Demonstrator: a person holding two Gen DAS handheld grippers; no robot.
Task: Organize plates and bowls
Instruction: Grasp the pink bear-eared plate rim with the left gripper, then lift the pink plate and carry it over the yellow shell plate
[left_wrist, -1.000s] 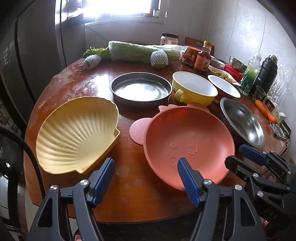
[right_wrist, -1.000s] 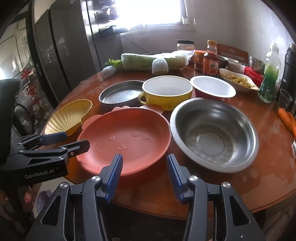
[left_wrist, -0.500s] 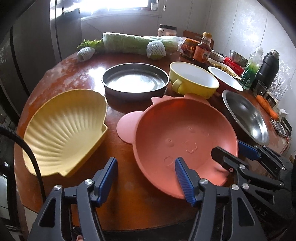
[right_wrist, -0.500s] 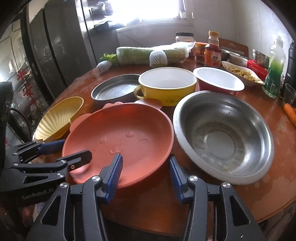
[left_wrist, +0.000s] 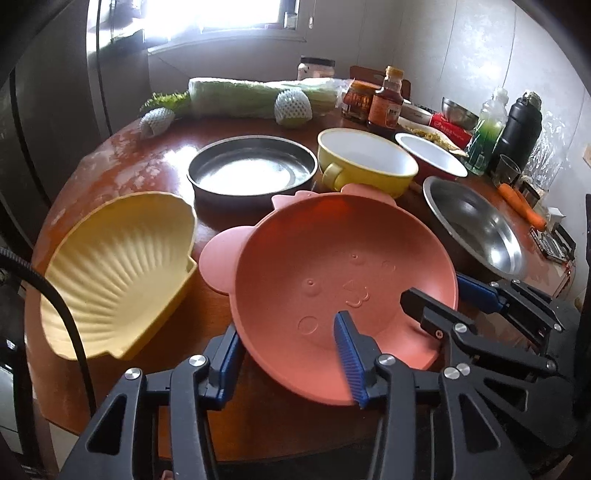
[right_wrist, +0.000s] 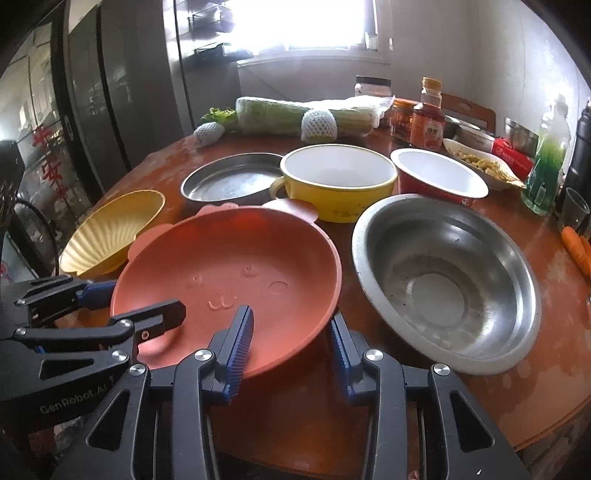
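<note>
Now I have both sets of tongs closing over the near rim of the pink bear-faced plate (left_wrist: 332, 266): left gripper (left_wrist: 291, 354) and right gripper (right_wrist: 291, 339) each straddle its edge, pads not yet clearly pressing. It sits on the round wooden table (right_wrist: 498, 398), between the yellow shell dish (left_wrist: 118, 266) and the steel bowl (right_wrist: 443, 280).

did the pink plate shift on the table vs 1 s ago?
Cannot tell. The pink plate fills more of both views, but so does the yellow mug touching its far rim; the cameras came closer.

shell dish (left_wrist: 118, 273) left of eared plate (left_wrist: 332, 266); steel basin (left_wrist: 476, 229) right
</note>
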